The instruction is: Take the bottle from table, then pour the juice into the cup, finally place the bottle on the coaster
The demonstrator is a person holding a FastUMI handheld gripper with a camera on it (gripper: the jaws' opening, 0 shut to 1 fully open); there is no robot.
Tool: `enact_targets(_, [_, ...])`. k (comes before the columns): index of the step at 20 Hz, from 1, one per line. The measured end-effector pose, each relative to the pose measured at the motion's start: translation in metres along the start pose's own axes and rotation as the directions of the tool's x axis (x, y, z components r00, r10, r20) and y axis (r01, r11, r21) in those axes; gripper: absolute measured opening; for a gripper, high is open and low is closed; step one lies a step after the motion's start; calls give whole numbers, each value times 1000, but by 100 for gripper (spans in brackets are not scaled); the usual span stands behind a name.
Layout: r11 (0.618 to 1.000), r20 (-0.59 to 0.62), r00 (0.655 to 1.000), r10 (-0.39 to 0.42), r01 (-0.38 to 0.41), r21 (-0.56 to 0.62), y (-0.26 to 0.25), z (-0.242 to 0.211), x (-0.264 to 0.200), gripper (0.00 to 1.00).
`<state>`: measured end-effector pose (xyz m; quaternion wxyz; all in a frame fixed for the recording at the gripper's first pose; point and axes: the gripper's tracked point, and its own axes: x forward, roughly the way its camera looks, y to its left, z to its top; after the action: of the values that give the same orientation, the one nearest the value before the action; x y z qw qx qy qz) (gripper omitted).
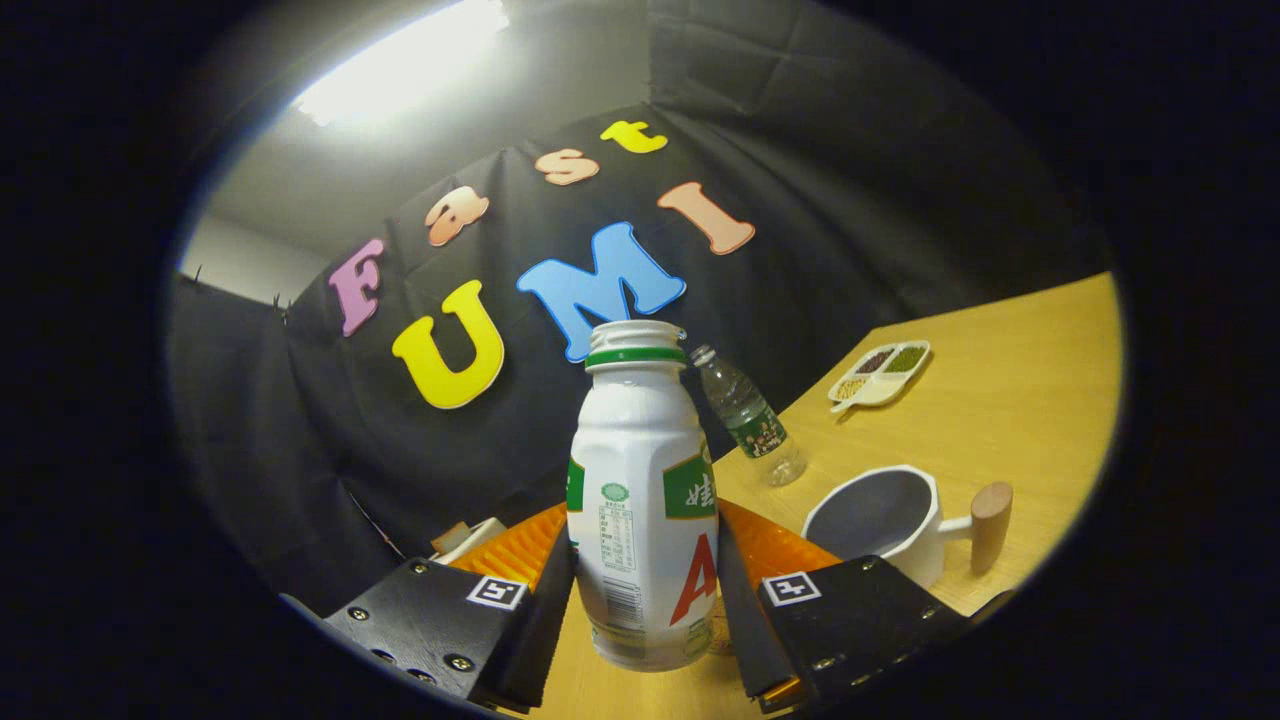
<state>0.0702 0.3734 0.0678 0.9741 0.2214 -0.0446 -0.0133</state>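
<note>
While the gripper (645, 600) is clamping both fingers against its sides, the smooth white plastic bottle (642, 500) is standing upright between them, its green-ringed neck uncapped. Just ahead, right of the fingers, a rounded white cup (885, 525) with a wooden peg handle is sitting on the wooden table (1020, 400). A ribbed orange coaster (770, 545) is lying behind the bottle.

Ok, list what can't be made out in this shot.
- Juice level: the white bottle, clamped in the hand-held gripper, is opaque and seen from the side.
- Orange coaster: mostly hidden behind the bottle and the fingers.
- Cup: its base is cut off by a finger mount.
- White object beside the coaster: mostly hidden, unidentifiable.
- Tray contents: too small to identify.
</note>
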Motion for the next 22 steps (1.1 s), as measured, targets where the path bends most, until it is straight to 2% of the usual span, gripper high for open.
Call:
enact_targets(2, [985,5,999,-47,47,-165,-1,6,-1,71])
enact_targets(4, [950,9,998,-69,68,-305,5,10,1,71])
enact_targets(7, [942,-19,999,-46,37,-333,21,-6,10,71])
enact_targets(12, [909,22,999,-47,52,-414,17,-4,27,71])
enact_targets(16, [917,55,998,-28,47,-396,10,-13,33,71])
enact_targets(19, [904,69,998,-11,40,-425,10,-21,41,71])
enact_targets(22, [904,40,999,-19,34,-426,2,-38,47,71])
